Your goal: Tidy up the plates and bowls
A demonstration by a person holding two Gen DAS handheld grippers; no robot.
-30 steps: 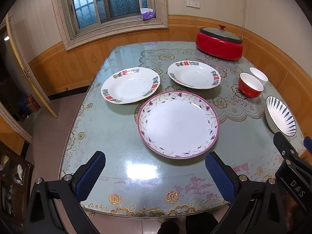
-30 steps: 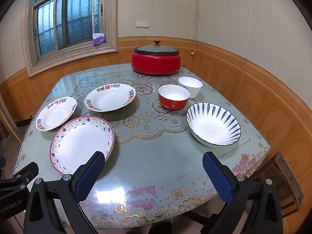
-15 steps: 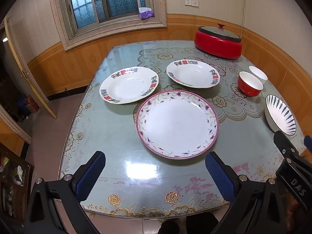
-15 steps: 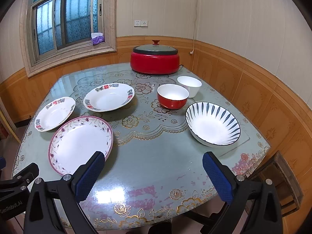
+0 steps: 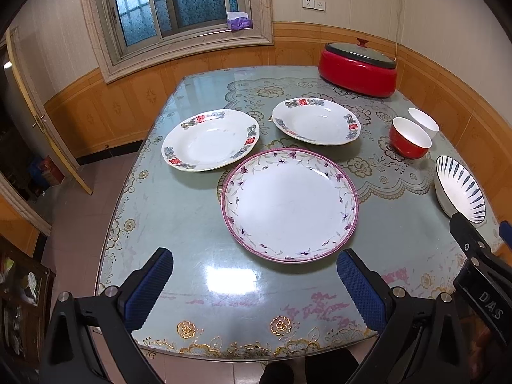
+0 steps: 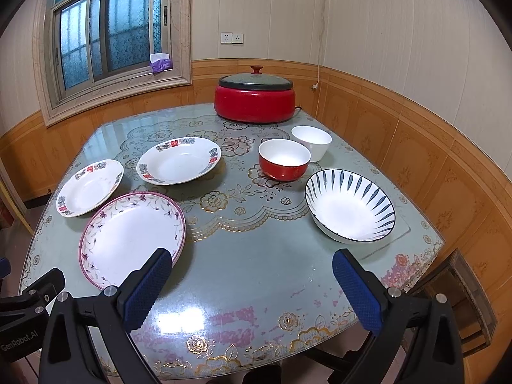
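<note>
A large purple-rimmed floral plate point(image 5: 289, 204) point(image 6: 132, 233) lies near the table's front. Two white plates with red-and-grey marks lie behind it, one to the left point(image 5: 209, 139) point(image 6: 89, 187) and one to the right point(image 5: 316, 121) point(image 6: 179, 160). A red bowl point(image 5: 409, 137) point(image 6: 284, 159), a small white bowl point(image 5: 423, 122) point(image 6: 311, 138) and a blue-striped bowl point(image 5: 460, 188) point(image 6: 350, 209) stand on the right. My left gripper point(image 5: 256, 283) is open and empty, just in front of the floral plate. My right gripper point(image 6: 252, 286) is open and empty above the front edge.
A red electric pot point(image 5: 360, 68) point(image 6: 255, 96) with a grey lid stands at the back of the glass-topped table point(image 5: 192, 211) point(image 6: 256, 256). A window and wood-panelled walls are behind. A wooden chair point(image 6: 460, 291) stands at the right, and a door point(image 5: 38, 118) at the left.
Both grippers have shifted slightly; the view has edged a little lower and closer to the table. The dishes have not moved and both grippers stay open.
</note>
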